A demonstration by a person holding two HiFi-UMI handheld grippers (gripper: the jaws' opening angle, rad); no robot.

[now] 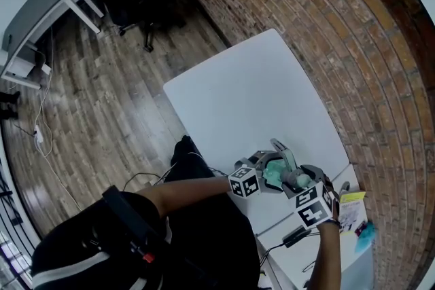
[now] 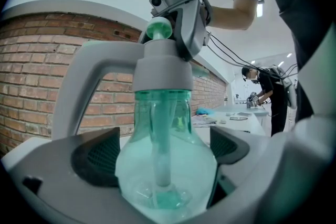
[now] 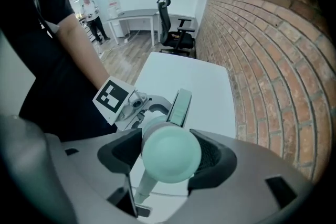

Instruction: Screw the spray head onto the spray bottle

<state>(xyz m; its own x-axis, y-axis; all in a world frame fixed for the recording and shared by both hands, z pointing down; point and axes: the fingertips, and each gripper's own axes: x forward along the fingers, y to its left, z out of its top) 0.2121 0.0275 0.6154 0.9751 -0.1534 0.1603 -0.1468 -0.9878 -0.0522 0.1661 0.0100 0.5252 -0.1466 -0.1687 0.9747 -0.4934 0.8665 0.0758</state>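
- Teal plastic marks the spot in the head view. The bottle [image 1: 274,173] is over the near right corner of the table [image 1: 238,92]. It sits between the left gripper [image 1: 264,170] and the right gripper [image 1: 300,181], which come in from opposite sides and almost touch. The head [image 1: 294,178] is on the right gripper's side.
- In the left gripper view, both pads of this gripper press on the bottle's round belly, so it is clamped across the bottle. The neck points up. The head's grey collar [image 2: 163,75] sits over the neck, and the tube [image 2: 161,149] hangs inside down to the base. The right gripper comes down on the head from above. We cannot tell how far the thread has turned.
- In the right gripper view, the jaws are closed on the head's green knob [image 3: 171,152], which we see end on. The bottle's long axis therefore runs straight ahead of this gripper and crosswise to the left one. The left gripper's marker cube is just beyond the knob.
- We judge that the coming turn depends on this line-up. The right gripper is the one on the head, so it would roll about that axis while the left holds the bottle firm.
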